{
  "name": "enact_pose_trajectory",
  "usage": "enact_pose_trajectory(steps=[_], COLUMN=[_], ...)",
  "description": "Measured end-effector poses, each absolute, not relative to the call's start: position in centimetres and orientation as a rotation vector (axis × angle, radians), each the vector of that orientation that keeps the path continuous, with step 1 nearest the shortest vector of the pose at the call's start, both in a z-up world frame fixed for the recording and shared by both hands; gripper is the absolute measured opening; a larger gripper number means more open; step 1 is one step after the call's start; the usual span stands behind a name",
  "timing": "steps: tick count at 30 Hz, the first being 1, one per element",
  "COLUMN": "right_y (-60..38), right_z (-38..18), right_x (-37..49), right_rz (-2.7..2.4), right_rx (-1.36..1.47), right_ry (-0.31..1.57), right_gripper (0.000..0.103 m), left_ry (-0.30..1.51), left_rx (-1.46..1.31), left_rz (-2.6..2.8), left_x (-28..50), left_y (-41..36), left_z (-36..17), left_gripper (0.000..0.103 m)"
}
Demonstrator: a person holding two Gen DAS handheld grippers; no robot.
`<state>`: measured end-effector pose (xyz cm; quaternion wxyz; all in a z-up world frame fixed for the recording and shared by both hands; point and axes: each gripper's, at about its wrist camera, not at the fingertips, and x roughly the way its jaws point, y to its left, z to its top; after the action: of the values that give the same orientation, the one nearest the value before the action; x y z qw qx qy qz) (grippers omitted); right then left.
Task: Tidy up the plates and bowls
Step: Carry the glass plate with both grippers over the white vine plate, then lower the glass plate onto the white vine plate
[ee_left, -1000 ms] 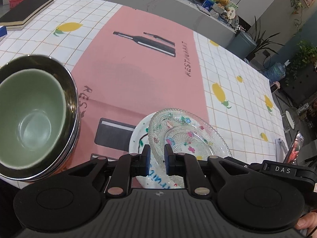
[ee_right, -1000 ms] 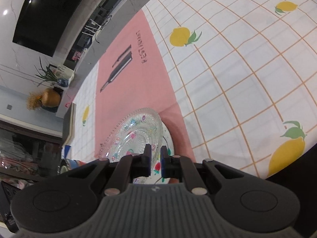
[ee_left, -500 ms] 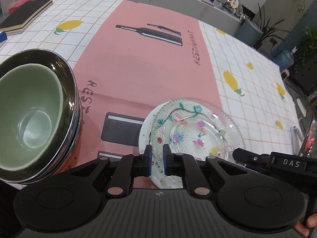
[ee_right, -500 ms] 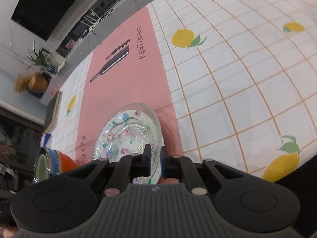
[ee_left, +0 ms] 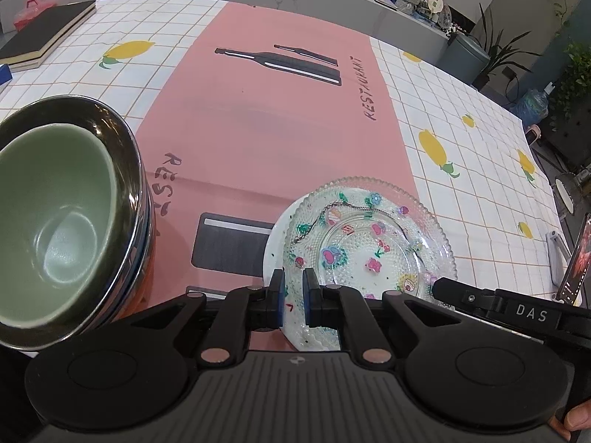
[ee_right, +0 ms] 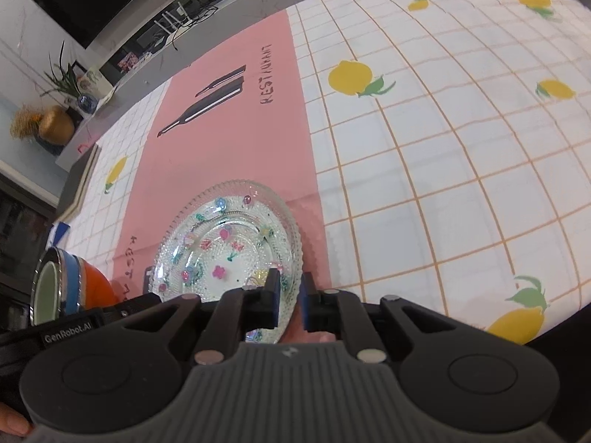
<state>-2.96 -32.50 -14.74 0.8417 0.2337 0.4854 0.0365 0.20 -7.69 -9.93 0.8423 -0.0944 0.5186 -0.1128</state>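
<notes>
A clear glass plate (ee_left: 369, 236) lies flat on a white flowered plate (ee_left: 275, 243) on the pink mat. My left gripper (ee_left: 293, 295) is closed on the glass plate's near rim. My right gripper (ee_right: 290, 297) stands at the stack's other rim (ee_right: 291, 236), jaws a narrow gap apart around the edge. A green bowl (ee_left: 51, 217) sits nested in a steel bowl (ee_left: 129, 170) at the left. In the right wrist view that stack (ee_right: 66, 288) shows blue and orange bowls under it.
The pink mat (ee_left: 277, 122) lies on a lemon-print tablecloth (ee_right: 443, 140). A black book (ee_left: 40, 33) lies at the table's far left. A phone on a stand (ee_left: 576, 258) is at the right edge. My right gripper's body (ee_left: 509, 310) shows beside the plates.
The glass plate was tilted up above the white plate and has come down flat onto it. My right gripper's jaws have opened slightly.
</notes>
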Motion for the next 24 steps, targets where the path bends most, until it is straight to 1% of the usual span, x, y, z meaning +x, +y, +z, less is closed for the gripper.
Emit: enact_pose_trajectory(steps=[10,14,17,24], right_y=[-31.7,-31.5,-31.2,-30.9], right_z=[-14.5,-14.4,-14.2,-13.5], right_x=[-2.7,-2.7,-2.7,-2.9], right_rz=[0.084,0.093,0.102,0.072], right_rx=[0.435,0.411,0.393,0.329], right_ry=[1.044,1.050,1.051,1.009], right_gripper=[0.009,0.009,0.013,0.013], left_ry=[1.103,1.089,1.086,1.085], left_rx=[-0.186,-0.178,-0.161,-0.179], left_rz=[-0.227,-0.230,-0.231,-0.231], left_x=[0.0,-0.2,-0.3,-0.5], left_y=[-7.4,-7.5,-7.8,-7.4], left_z=[-9.5,-9.0,-8.8,-8.6], left_gripper=[0.009,0.006,0.006,0.008])
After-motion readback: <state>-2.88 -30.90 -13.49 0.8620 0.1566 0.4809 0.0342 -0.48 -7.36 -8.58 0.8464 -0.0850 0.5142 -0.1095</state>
